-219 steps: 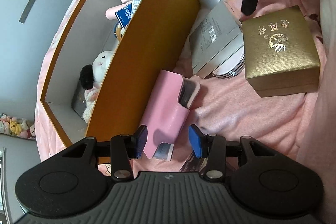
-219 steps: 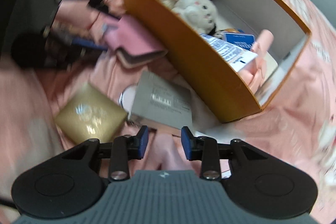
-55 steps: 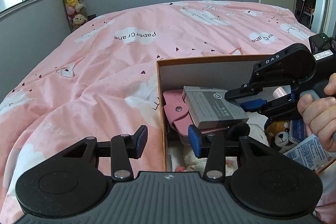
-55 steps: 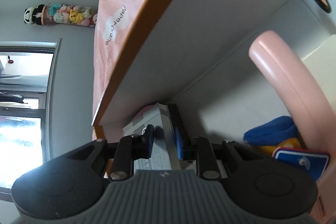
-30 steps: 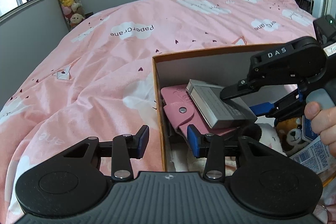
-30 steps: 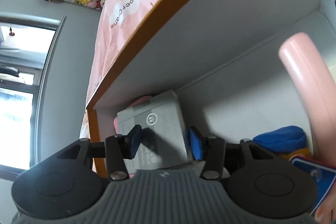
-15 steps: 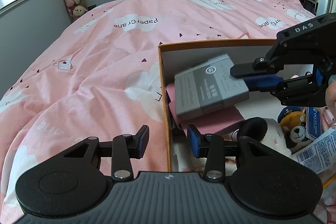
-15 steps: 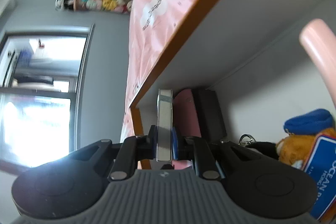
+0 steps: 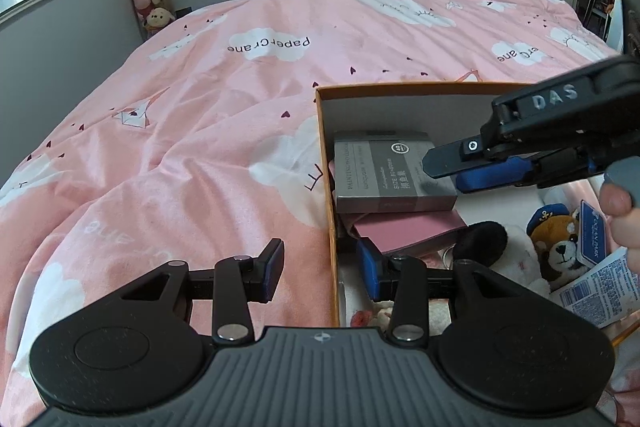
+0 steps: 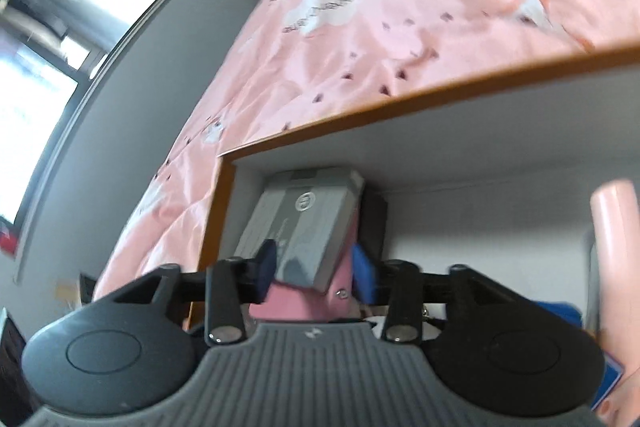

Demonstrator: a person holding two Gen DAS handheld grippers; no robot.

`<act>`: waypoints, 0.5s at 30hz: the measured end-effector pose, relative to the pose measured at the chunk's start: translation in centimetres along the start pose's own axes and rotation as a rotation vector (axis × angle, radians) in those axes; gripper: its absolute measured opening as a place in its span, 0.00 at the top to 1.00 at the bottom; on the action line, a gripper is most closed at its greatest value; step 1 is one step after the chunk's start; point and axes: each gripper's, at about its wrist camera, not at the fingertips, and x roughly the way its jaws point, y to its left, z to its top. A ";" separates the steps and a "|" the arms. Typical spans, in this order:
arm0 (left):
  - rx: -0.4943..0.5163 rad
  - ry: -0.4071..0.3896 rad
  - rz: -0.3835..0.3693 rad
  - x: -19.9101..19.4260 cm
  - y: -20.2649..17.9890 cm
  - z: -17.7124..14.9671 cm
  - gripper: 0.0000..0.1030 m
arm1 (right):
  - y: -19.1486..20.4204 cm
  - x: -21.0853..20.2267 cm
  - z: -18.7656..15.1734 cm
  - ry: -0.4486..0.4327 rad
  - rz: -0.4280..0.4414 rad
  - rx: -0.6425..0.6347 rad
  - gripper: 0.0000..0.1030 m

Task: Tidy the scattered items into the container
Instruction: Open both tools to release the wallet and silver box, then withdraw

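The right tongs [image 10: 314, 273] are opening over the grey box [image 9: 394, 175], now lying on the pink wallet [image 9: 412, 229] inside the orange container [image 9: 326, 187]; left tongs [image 9: 322, 271] are idling open and empty, straddling its wall, risking a snag

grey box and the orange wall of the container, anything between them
Nothing: in the left wrist view the grey box lies close against the orange wall.

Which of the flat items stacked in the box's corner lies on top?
The grey box lies on top, label side up, in the orange box's far corner. The pink wallet lies underneath, only its near edge poking out.
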 end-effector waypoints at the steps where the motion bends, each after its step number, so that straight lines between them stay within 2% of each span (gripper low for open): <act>1: 0.000 -0.002 0.002 -0.2 0.0 0.0 0.54 | 0.8 0.0 -0.1 0.010 -0.023 -0.059 0.54; 4: 0.004 0.002 0.017 -0.7 -0.1 -0.1 0.54 | 2.7 0.1 -0.9 0.063 -0.116 -0.253 0.54; 7: -0.001 0.015 0.017 -1.0 -0.1 -0.3 0.54 | 3.7 0.4 -2.6 0.122 -0.138 -0.378 0.54; 10: -0.001 0.030 0.012 -1.0 -0.1 -0.7 0.54 | 4.2 1.3 -3.4 0.141 -0.170 -0.429 0.55; 13: -0.002 0.038 0.015 -0.9 0.0 -1.0 0.55 | 4.5 1.9 -3.7 0.130 -0.181 -0.435 0.64; 15: -0.009 0.042 0.015 -0.8 0.1 -1.1 0.55 | 5.0 1.8 -3.8 0.132 -0.189 -0.431 0.65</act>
